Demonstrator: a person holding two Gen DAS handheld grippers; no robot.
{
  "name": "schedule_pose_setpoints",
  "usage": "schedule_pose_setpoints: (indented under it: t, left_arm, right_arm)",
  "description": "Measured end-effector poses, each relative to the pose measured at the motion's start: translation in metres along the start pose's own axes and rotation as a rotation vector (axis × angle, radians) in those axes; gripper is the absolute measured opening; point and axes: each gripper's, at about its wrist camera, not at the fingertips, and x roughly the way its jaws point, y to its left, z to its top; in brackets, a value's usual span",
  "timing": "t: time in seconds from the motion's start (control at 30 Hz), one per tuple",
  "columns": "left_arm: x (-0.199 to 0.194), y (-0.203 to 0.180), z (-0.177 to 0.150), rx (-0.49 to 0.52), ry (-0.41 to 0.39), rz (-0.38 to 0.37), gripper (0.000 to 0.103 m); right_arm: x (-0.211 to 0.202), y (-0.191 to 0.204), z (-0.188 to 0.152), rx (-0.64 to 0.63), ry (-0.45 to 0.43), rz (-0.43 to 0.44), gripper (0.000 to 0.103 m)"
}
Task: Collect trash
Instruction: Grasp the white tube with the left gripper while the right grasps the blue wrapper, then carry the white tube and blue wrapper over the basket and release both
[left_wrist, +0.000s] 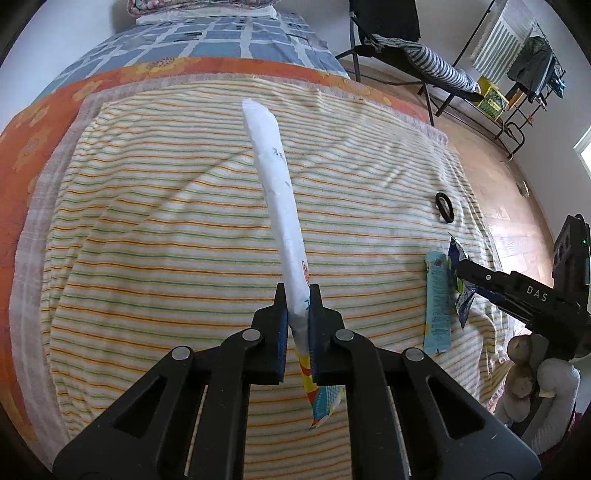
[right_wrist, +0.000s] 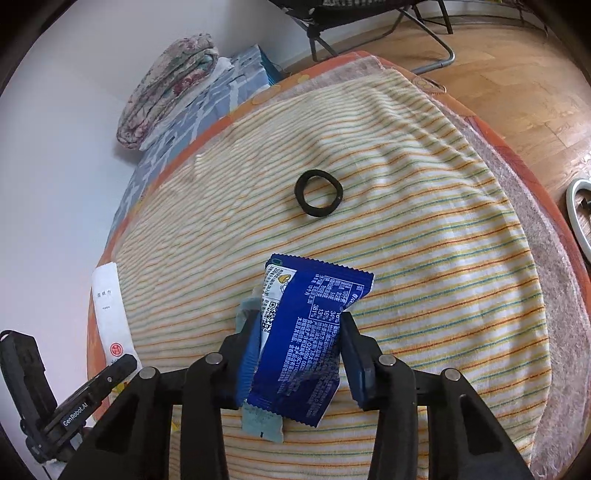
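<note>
Across a striped yellow-and-white bed blanket (right_wrist: 424, 229), a long white paper packet (left_wrist: 275, 184) is being pinched by the left gripper (left_wrist: 298, 306), while a crinkly blue foil wrapper (right_wrist: 314, 332), possibly being dropped, is being bracketed by the right gripper (right_wrist: 299, 332), contact unclear.

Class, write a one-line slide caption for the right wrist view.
Right gripper closes its fingers around a blue wrapper on a striped blanket, with a black hair tie lying beyond.

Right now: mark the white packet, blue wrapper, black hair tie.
white packet (left_wrist: 275, 177), left wrist view, mid-length of its body
blue wrapper (right_wrist: 310, 332), right wrist view, printed centre
black hair tie (right_wrist: 334, 205), right wrist view, right side of band
</note>
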Motion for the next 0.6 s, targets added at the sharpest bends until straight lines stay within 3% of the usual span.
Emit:
schedule_pose_setpoints:
  t: [0.6]
  left_arm:
    - [-0.067, 0.008, -0.035, 0.023, -0.059, -0.032, 0.007]
  right_arm:
    - [-0.069, 0.044, -0.036, -0.208, -0.091, 0.020, 0.042]
